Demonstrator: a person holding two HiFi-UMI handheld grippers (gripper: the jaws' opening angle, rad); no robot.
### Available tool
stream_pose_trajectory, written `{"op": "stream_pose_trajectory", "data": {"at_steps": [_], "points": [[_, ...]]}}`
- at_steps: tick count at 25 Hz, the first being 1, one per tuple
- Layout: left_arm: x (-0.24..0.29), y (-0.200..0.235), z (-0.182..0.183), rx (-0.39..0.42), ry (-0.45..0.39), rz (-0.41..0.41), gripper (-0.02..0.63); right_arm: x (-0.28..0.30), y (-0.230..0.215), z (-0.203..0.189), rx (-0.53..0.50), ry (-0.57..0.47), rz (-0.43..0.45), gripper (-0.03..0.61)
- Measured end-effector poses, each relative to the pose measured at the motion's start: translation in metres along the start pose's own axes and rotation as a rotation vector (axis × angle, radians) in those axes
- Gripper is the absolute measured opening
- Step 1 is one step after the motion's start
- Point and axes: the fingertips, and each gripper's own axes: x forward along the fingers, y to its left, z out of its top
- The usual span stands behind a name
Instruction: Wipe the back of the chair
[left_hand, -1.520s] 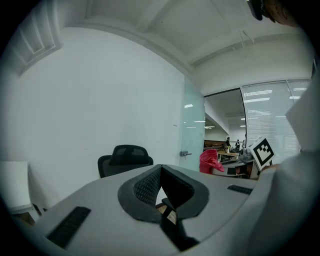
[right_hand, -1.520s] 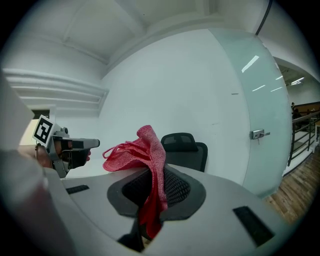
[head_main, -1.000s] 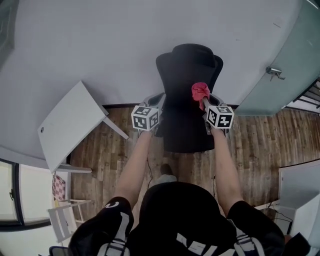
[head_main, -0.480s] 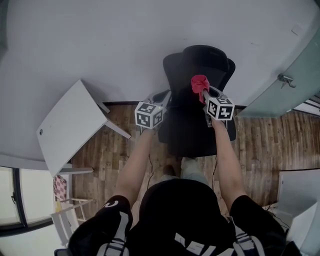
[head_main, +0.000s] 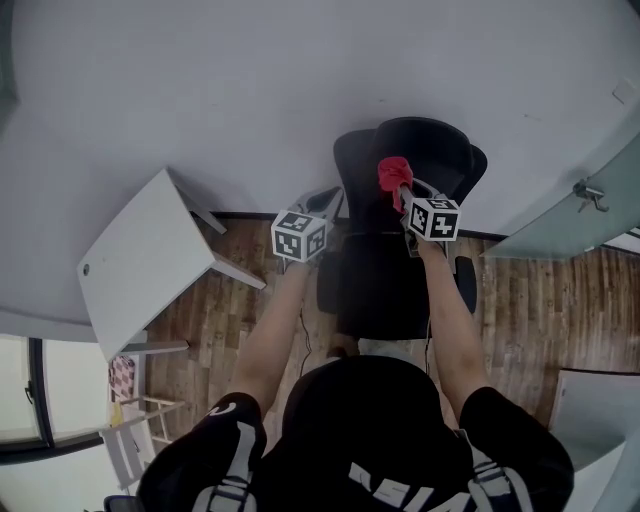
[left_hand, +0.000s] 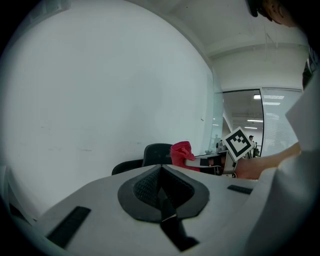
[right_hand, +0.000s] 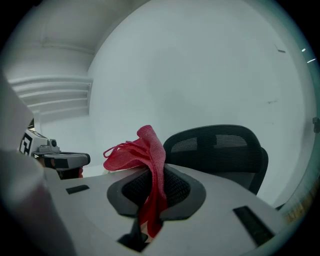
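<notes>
Wooden floor (head_main: 220, 300) spreads under the black chair (head_main: 400, 280), with a white table (head_main: 140, 260) left of the chair and a glass door (head_main: 580, 210) to its right. Before the chair, the left gripper (left_hand: 161, 187) is closed on nothing, while the right gripper (right_hand: 152, 192) pinches a red cloth (right_hand: 145, 155), whose bunched length stands upright. The chair's tall backrest rises upright, seat toward the person, a white wall (head_main: 200, 100) behind.

The chair (head_main: 400, 285) stands close before the wall (head_main: 250, 90), straight ahead of the person, with a table (head_main: 140, 265) well apart on its left and a glass door (head_main: 585, 210) on its right. The left gripper (head_main: 322, 203) is just beside the chair's left edge. The right gripper (head_main: 405, 198) is in front of the chair's back, with a cloth (head_main: 393, 172) between its jaws.
</notes>
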Motion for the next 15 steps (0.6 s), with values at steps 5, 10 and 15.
{"op": "stream_pose_trajectory", "data": {"at_steps": [5,10,15], "points": [[0.033,0.017,0.006,-0.007,0.000,0.018,0.025,0.043,-0.017,0.002,0.013,0.032,0.044,0.064],[0.058,0.035,0.004,-0.016,0.012,0.051,0.025,0.082,-0.027,0.000,0.023,0.065,0.096,0.064],[0.073,0.052,0.003,-0.030,0.026,0.102,0.025,0.114,-0.036,-0.005,0.032,0.105,0.134,0.064]]}}
